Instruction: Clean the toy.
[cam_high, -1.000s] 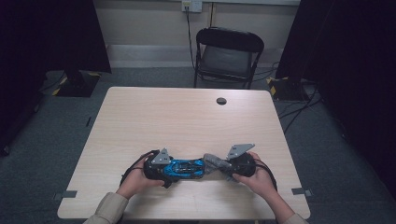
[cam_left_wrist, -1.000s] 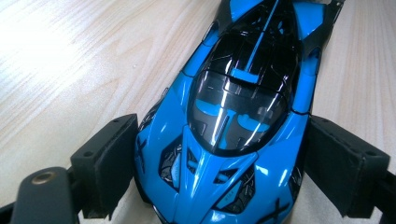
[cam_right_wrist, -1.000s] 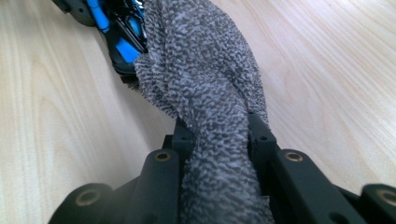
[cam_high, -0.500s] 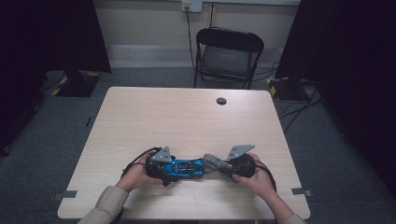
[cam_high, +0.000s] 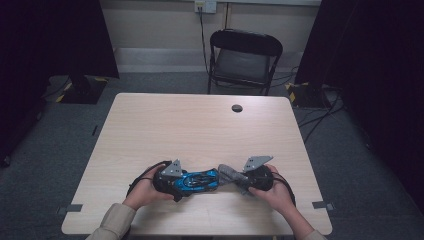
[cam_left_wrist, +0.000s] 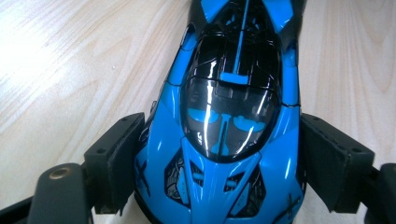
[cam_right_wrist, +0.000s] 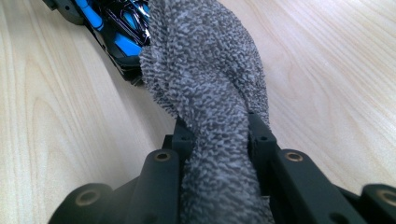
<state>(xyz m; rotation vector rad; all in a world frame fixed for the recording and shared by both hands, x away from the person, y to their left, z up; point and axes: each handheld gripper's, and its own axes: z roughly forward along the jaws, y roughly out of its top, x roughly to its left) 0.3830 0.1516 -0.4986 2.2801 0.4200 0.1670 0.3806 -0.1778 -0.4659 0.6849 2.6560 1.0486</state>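
Left gripper view: my left gripper (cam_left_wrist: 224, 163) has just been closing, jaws flanking the glossy blue-and-black toy car (cam_left_wrist: 229, 116) at the table's (cam_high: 200, 125) near edge. Hard, slick shell; grip the flat flanks. Right gripper (cam_right_wrist: 219, 140) is clenched on the soft grey cloth (cam_right_wrist: 210, 79).

Left hand-held gripper narrows on the car

The jaws of the left hand-held gripper (cam_left_wrist: 219, 186) have just been closing a little, with the nose of the blue car (cam_left_wrist: 229, 121) between them. In the left gripper view the two black pads (cam_left_wrist: 116, 158) now sit right against the car's flanks, one on each side. In the high view, set against the earlier pictures, the left hand (cam_high: 145, 187) looks drawn slightly in toward the car; the shift is too slight to say more.
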